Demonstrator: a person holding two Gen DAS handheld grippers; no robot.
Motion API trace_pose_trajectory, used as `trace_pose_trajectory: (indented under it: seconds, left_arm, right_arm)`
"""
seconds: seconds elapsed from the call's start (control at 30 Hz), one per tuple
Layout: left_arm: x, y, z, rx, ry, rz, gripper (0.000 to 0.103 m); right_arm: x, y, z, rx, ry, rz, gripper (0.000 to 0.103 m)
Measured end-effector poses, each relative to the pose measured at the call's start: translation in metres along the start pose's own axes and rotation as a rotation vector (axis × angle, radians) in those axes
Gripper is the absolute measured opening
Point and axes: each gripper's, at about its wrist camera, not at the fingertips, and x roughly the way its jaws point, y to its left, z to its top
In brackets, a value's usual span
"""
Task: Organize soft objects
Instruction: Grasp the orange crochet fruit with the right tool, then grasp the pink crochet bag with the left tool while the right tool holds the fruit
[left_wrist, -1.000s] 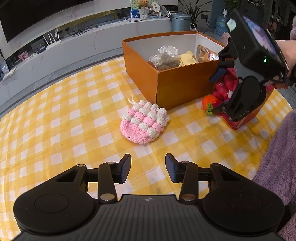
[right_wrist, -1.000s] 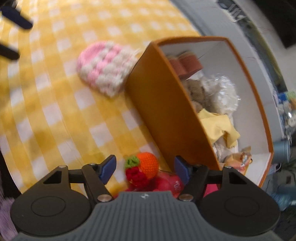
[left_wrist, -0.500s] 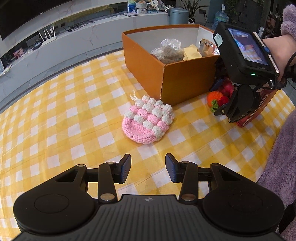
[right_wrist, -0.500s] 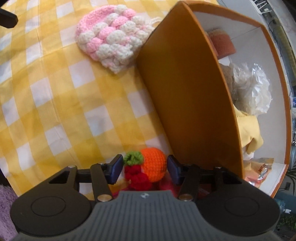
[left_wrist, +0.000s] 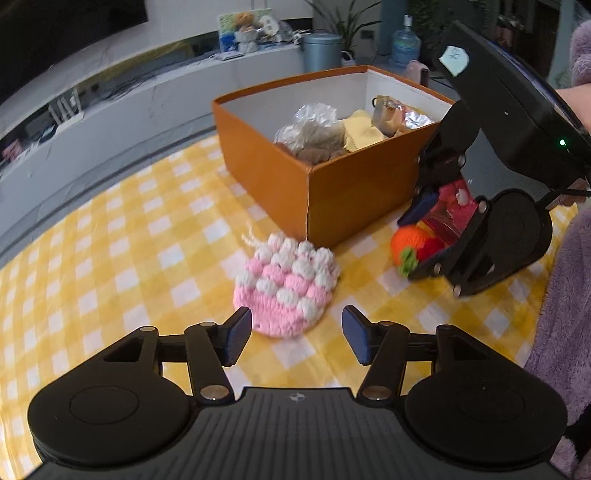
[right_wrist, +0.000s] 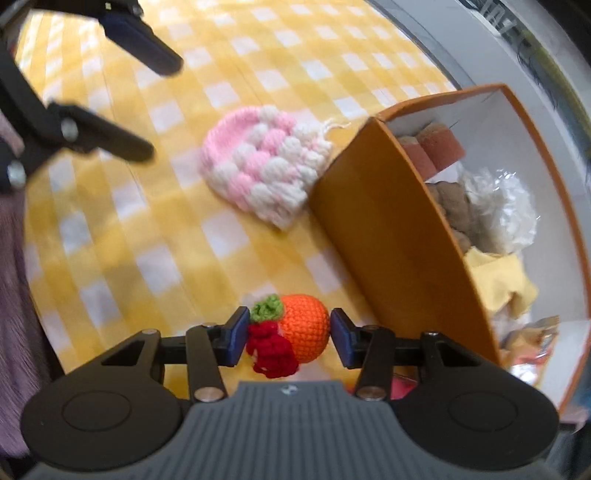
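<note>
Left gripper (left_wrist: 297, 338) is hovering low over the yellow-checked table (left_wrist: 110, 258), jaws having just been opening, now standing spread with nothing between them; the pink-and-white crochet pouch (left_wrist: 286, 290) is lying on the cloth just ahead of its fingertips. The pouch is sitting just beside the near corner of the orange box (left_wrist: 332, 192) (touching or not, cannot tell). The box is standing open and is holding a crinkled clear bag (left_wrist: 312, 127), a yellow cloth (left_wrist: 364, 131) and some wrapped items. Right of the box, the right gripper (right_wrist: 288, 334) is pointing steeply down, jaws having just been closing around the orange crochet fruit (right_wrist: 304, 326) with its green top and red part. The left pad is lying against the red part; the right pad is standing just off the orange ball. A purple fuzzy sleeve (left_wrist: 561, 288) is showing at the far right edge.
</note>
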Motion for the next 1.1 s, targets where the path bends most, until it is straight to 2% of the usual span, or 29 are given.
trace_pose_trajectory:
  seconds: [0.23, 0.47, 0.67, 1.0, 1.03, 1.1]
  left_arm:
    - [0.015, -0.005, -0.001, 0.075, 0.029, -0.005, 0.067]
    - [0.036, -0.02, -0.004, 0.184, 0.048, -0.02, 0.069]
    - [0.064, -0.029, 0.001, 0.277, 0.073, 0.053, 0.069]
    - [0.094, -0.005, 0.007, 0.114, 0.132, 0.009, 0.068]
    - [0.095, -0.004, 0.007, 0.104, 0.133, 0.01, 0.067]
    - [0.093, -0.001, 0.009, 0.078, 0.136, 0.012, 0.051]
  right_arm:
    - [0.02, -0.001, 0.003, 0.062, 0.011, 0.031, 0.048]
    - [0.028, -0.026, -0.002, 0.187, 0.009, 0.091, 0.049]
    - [0.028, -0.023, -0.005, 0.203, -0.012, 0.103, 0.05]
    - [0.03, -0.019, -0.012, 0.216, 0.0, 0.116, 0.05]
    - [0.028, -0.02, -0.012, 0.215, -0.001, 0.115, 0.05]
    - [0.029, -0.022, -0.014, 0.211, -0.006, 0.112, 0.05]
